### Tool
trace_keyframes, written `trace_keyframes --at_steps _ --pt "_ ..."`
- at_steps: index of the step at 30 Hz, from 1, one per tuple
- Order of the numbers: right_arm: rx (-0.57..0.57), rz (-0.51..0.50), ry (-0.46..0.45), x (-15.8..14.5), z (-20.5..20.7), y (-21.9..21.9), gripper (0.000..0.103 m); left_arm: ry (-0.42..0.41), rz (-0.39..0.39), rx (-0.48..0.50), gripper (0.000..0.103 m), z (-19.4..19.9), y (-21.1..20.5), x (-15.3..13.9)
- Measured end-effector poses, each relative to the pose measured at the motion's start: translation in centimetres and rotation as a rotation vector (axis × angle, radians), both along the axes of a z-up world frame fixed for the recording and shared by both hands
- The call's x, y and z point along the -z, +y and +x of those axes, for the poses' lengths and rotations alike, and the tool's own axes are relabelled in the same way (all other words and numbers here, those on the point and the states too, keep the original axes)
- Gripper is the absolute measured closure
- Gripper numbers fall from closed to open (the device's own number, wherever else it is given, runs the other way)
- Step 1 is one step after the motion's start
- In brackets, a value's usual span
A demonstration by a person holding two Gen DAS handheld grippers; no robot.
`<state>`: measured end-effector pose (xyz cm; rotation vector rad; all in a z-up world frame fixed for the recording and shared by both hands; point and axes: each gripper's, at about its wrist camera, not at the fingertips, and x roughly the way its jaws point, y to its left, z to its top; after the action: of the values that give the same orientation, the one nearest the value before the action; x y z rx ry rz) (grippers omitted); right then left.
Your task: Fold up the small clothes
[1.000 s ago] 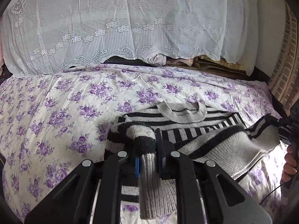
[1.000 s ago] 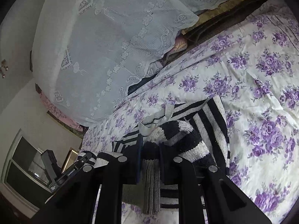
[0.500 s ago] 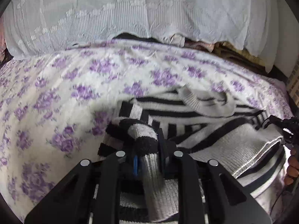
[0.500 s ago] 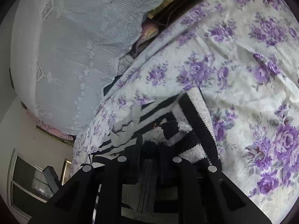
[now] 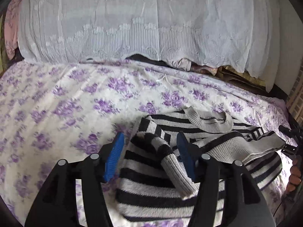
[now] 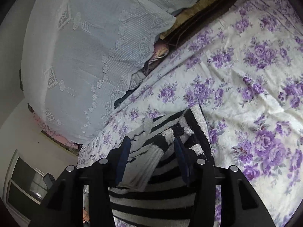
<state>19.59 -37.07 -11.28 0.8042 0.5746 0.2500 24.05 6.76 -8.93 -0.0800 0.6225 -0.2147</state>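
The striped sweater lies on the floral bedsheet, under and ahead of both tools. The left gripper has just been opening: its blue pads stand spread, and one sleeve lies loose between them, its cuff running back toward the right-hand pad. The right gripper has likewise just been opening; its jaws are apart, the other sleeve slack between them, unpinched.
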Motion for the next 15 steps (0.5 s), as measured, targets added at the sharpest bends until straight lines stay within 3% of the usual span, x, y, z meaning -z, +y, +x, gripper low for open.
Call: trace_keyframes --at_steps 2,6,8,15 --pt "-0.01 -0.014 -0.02 -0.7 -1.6 0.4 0.054 0.001 0.016 0.022 0.046 -0.9 0.1 -0.2" --pt "-0.062 -0.121 -0.031 -1.5 -4.1 3.1 0.055 0.011 0.152 0.057 0.046 -2.8 -1.0 1.2" --pt "-0.109 -0.159 -0.03 -1.6 -4.8 4.7 0.056 0.014 0.181 0.069 0.046 -3.4 -1.1 1.6" --pt "-0.207 -0.321 0.04 -0.1 -5.3 9.0 0.056 0.012 0.199 0.083 0.042 -4.8 0.4 1.5"
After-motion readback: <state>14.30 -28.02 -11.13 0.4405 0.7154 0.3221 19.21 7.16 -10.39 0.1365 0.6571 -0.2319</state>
